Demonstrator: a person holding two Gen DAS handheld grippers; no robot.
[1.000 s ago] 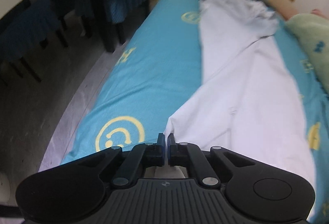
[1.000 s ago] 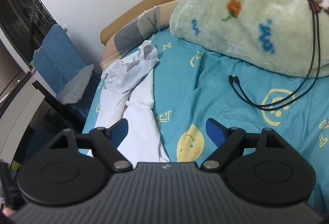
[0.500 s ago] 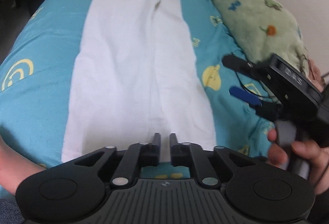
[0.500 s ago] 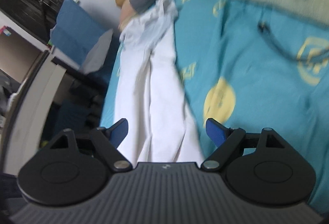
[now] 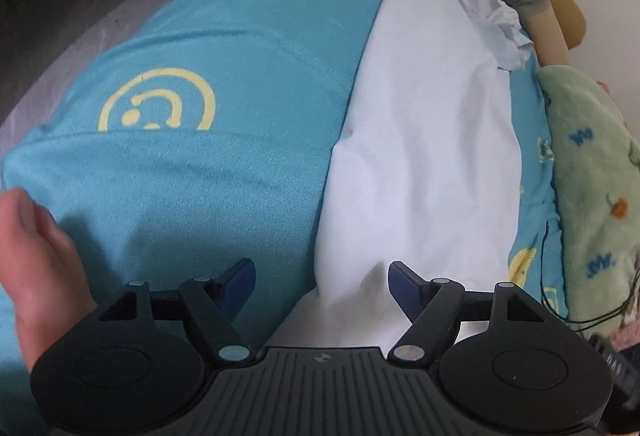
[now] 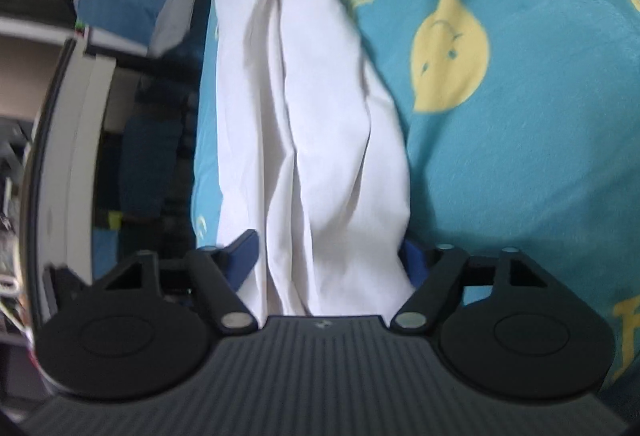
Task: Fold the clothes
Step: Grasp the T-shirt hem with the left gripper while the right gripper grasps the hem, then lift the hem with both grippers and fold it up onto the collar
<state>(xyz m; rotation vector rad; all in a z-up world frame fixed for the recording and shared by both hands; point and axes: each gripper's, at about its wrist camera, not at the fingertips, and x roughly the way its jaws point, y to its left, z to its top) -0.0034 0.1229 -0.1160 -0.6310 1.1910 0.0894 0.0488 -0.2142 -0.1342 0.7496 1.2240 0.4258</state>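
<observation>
Both the left gripper point(image 5: 322, 278) and right gripper point(image 6: 330, 250) are hanging spread over the white garment point(image 5: 432, 140) lying lengthwise on the bed point(image 5: 208, 48); soft and limp, it is likely best pinched at its near hem.

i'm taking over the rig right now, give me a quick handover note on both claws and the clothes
Left claw: open, holding nothing, at the near end of the white garment, over its left edge.
Right claw: open, the garment's near end lying between its fingers, not clamped.
Garment: stretched lengthwise along the teal smiley-print bedsheet, far end bunched up near the headboard; a green fleece blanket lies to its right.
Done: garment looks laid out long and narrow, possibly already folded lengthwise; I cannot confirm it.
Left: grip the near end, fold it toward the far end, and tidy the bunched part.
</observation>
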